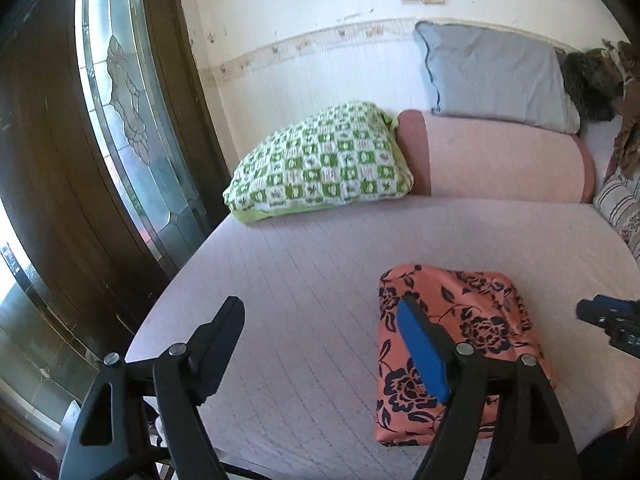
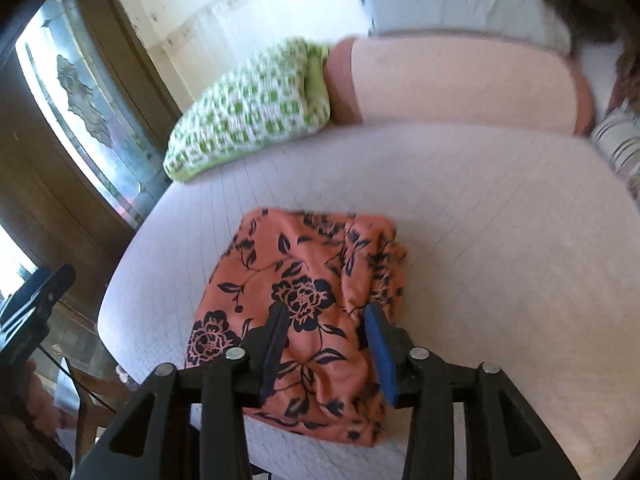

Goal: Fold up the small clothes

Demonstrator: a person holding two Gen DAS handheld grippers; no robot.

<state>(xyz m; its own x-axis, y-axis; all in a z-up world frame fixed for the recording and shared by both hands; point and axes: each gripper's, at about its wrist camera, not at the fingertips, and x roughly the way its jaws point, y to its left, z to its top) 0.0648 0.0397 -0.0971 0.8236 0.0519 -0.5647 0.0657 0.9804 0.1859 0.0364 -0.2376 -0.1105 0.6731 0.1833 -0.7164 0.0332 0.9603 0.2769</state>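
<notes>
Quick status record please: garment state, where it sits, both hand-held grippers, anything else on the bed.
garment: orange floral cloth, folded into a compact bundle
location: on the pink bed sheet, near its front edge
left hand-held gripper: open, empty, left of the cloth
right hand-held gripper: open, fingers straddling the cloth's near end
behind: green checked pillow, pink bolster, blue pillow

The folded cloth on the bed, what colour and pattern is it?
The folded cloth is orange with dark navy flowers and leaves, sharpest in the left wrist view.
</notes>
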